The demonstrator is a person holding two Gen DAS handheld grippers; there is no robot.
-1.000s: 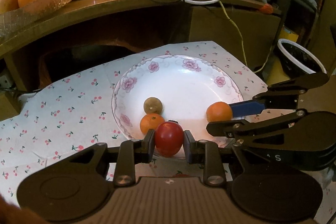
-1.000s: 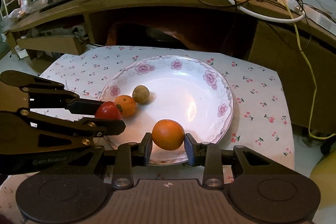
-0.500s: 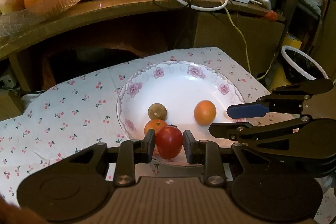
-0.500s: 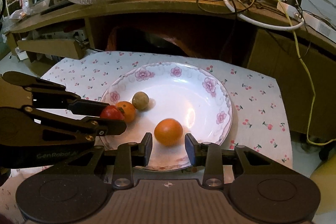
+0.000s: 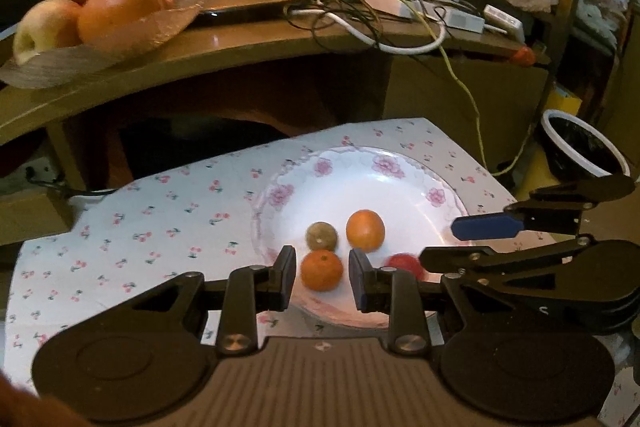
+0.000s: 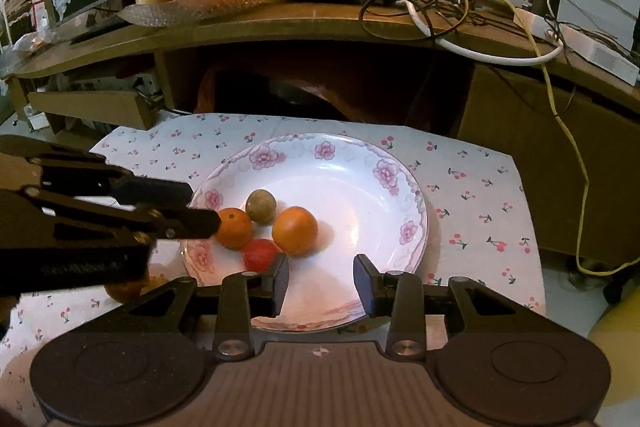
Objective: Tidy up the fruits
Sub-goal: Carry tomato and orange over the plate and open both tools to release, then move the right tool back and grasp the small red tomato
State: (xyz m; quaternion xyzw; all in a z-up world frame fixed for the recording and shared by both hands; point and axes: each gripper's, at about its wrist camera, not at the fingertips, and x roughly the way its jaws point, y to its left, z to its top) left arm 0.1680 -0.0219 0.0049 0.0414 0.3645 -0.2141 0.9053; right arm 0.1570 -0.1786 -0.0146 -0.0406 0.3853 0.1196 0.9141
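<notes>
White plate (image 6: pixel 416 223) is holding all four fruits (image 6: pixel 295 230); we are backing both grippers, left gripper (image 5: pixel 322 277) and right gripper (image 6: pixel 320 281), away with jaws apart and empty, lifting gently so nothing rolls.

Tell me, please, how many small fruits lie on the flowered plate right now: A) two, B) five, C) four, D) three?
C: the plate holds a larger orange, a smaller orange, a brownish round fruit and a red fruit.
</notes>
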